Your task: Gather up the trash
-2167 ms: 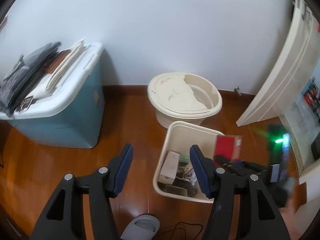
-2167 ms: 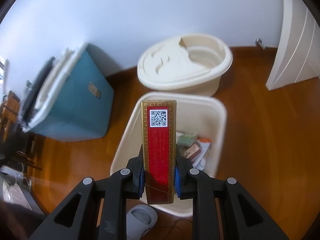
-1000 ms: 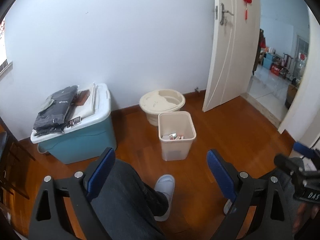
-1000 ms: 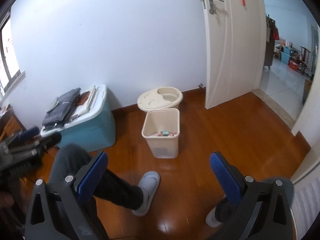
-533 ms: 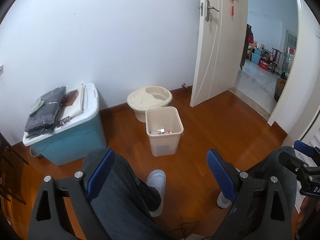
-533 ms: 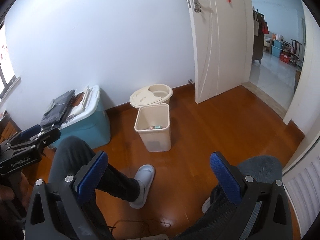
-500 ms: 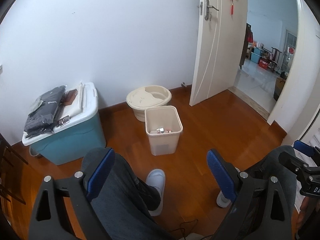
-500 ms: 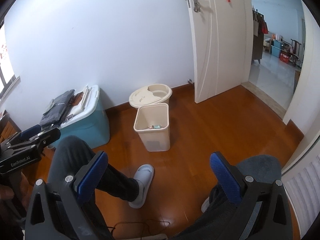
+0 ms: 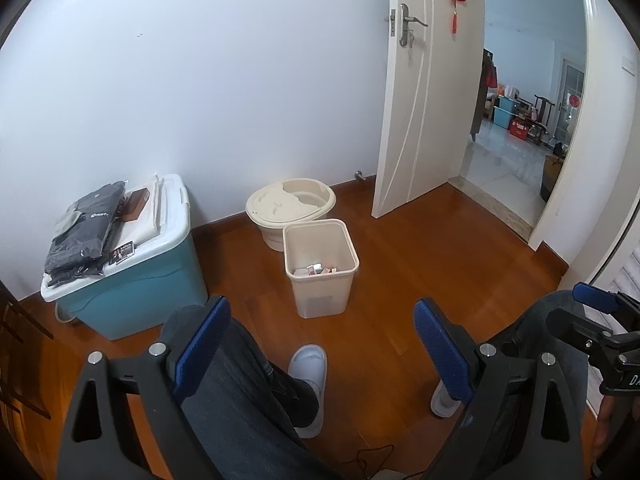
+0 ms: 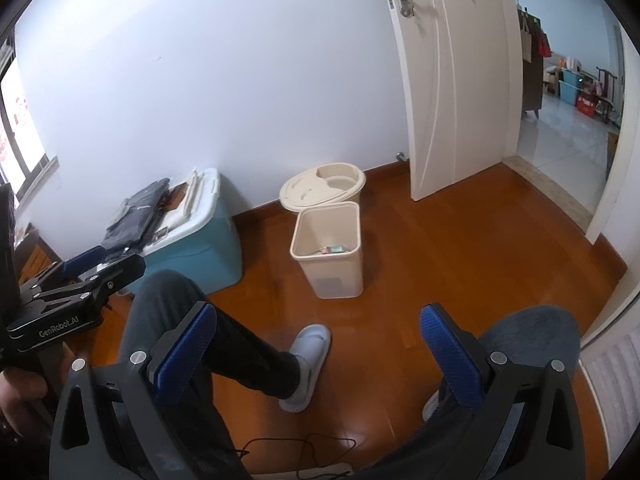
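A beige waste bin (image 9: pixel 320 276) stands on the wooden floor, with several pieces of trash at its bottom; it also shows in the right wrist view (image 10: pixel 332 256). My left gripper (image 9: pixel 322 344) is wide open and empty, held back from the bin above the person's knees. My right gripper (image 10: pixel 316 344) is wide open and empty, also well back from the bin. The left gripper shows from the side in the right wrist view (image 10: pixel 76 280), and the right one shows at the right edge of the left wrist view (image 9: pixel 596 320).
A round beige bucket with a lid (image 9: pixel 291 204) stands behind the bin by the wall. A teal storage box (image 9: pixel 132 276) with dark clothing on top sits left. A white door (image 9: pixel 424 92) stands open at right. The person's legs and slippers (image 9: pixel 308 364) are below.
Since 2.2 s ago the right gripper has let go of the red box and both grippers have pulled far back from the bin. In the last half second the views have barely shifted.
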Demonstrator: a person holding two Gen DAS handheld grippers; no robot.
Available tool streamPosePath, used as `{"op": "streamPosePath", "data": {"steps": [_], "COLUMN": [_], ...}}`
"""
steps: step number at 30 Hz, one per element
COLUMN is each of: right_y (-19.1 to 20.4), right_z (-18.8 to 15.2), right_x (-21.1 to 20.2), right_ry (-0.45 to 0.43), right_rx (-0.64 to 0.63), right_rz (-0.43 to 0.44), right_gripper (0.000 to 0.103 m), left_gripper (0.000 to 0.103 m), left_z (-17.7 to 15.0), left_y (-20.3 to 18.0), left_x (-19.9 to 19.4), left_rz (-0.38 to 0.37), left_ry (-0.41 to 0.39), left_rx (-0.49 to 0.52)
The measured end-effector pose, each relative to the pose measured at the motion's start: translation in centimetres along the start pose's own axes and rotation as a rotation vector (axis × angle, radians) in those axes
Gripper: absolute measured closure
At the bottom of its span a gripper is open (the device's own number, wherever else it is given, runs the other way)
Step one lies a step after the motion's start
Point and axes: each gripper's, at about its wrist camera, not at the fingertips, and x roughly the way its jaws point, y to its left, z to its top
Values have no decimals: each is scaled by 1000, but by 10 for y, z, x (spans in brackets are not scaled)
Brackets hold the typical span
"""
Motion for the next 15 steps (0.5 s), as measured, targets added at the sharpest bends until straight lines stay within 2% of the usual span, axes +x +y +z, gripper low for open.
{"op": "streamPosePath", "data": {"steps": [15], "right_y": [4], "right_z": [0], "right_x": [2], "right_ry": [-17], "right_rx": [2], "right_rz": [-24], "right_gripper": [0], "left_gripper": [9], "left_z": [-3], "left_y": [7], "left_x": [1], "left_rz": [7], "left_ry": [29], "left_rx": [-11]}}
